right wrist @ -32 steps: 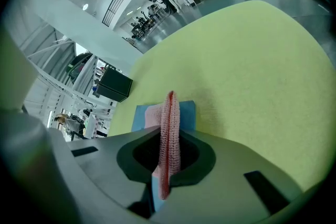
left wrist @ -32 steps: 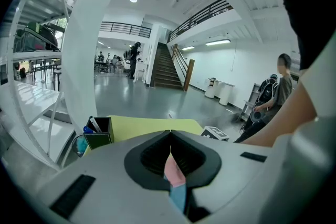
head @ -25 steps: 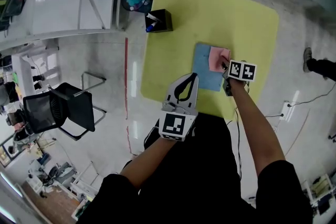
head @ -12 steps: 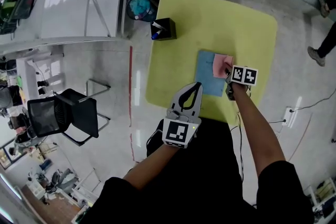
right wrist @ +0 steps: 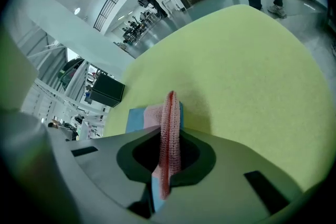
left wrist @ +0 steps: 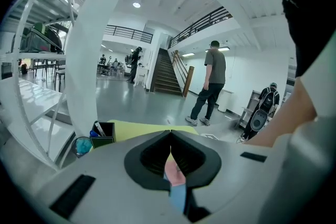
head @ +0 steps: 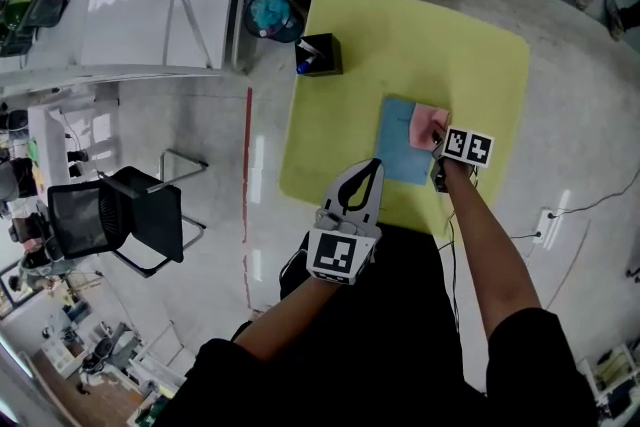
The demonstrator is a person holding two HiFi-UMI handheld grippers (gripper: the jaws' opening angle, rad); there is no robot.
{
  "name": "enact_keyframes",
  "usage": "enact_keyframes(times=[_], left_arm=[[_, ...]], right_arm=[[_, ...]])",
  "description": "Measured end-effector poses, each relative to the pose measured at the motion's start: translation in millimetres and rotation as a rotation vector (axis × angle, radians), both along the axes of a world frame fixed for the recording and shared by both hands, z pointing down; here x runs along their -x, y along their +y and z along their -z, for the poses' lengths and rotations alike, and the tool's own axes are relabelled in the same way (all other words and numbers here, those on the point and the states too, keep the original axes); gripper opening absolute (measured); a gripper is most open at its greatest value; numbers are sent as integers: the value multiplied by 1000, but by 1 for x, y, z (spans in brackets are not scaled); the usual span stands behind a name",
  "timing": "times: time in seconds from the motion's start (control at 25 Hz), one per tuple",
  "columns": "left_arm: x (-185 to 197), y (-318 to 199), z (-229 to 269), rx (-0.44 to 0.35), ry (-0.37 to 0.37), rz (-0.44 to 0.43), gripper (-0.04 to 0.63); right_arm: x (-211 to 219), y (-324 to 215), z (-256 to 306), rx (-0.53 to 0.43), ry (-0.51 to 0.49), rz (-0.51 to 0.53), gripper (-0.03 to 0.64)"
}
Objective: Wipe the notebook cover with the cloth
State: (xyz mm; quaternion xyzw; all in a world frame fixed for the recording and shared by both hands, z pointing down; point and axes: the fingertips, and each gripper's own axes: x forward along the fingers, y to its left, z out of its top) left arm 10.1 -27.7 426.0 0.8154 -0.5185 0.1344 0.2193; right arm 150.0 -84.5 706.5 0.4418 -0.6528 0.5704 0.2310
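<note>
Pink knitted cloth (right wrist: 169,134) is pinched edge-up in the clenched jaws of the right tool (head: 437,137), and its free part lies on the right side of the blue notebook (head: 398,157). That notebook lies flat on the yellow-green surface (head: 420,25), right of centre in the head view. At the surface's lower edge, the left tool (head: 372,165) has its tip near the notebook's lower-left corner, jaws pressed together on nothing. A black pen holder (head: 322,54) sits at the surface's upper-left corner.
</note>
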Motion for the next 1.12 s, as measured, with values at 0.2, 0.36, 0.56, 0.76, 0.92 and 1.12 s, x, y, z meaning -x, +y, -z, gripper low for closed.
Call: enact_keyframes(times=[0.2,0.36,0.56,0.76,0.92,1.12], left_arm=[[15,7,4,-9,14,32,14],[32,18,5,-8,11,50,14],[50,31,9,-13,10,70,14],[72,38,10,-31,3,108,14],[83,43,9,-30,-1,145,14],[93,49,11,-36,7,173,14]], right_arm=[[8,0,19,-40,-31,-18,37],[34,0,46,-83,-76,-9,37],[77,5,74,-106,-147,10,37],[120,15,77,-103,-196,45,37],[137,26,64,-59,-225,14,37],[151,38,45,-29,-208,42,37]])
